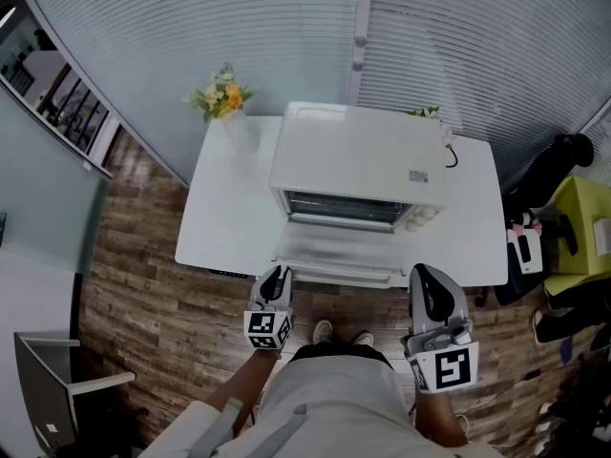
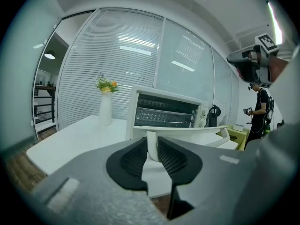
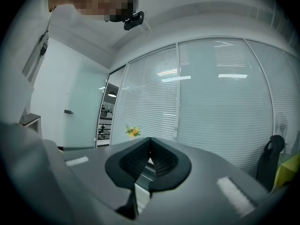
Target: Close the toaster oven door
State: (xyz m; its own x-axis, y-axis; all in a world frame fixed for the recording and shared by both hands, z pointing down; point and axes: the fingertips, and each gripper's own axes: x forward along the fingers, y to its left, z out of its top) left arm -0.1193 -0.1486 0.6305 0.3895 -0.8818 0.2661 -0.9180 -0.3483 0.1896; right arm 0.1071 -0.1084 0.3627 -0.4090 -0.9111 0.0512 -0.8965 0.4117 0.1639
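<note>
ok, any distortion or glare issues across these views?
Head view: fisheye bends the blinds; white toaster oven evenly lit, no glare. Left gripper view: heavy vignette, strip-light glare on the glass wall. Right gripper view: same vignette, right claw blurred close-up.

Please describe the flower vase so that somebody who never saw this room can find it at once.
Find the white rectangular table before the window blinds, with a big white toaster oven in its middle. The slim white vase stands on the person's left of the oven, near the back corner. Unlike the boxy oven, it is narrow, upright and holds yellow flowers.
</note>
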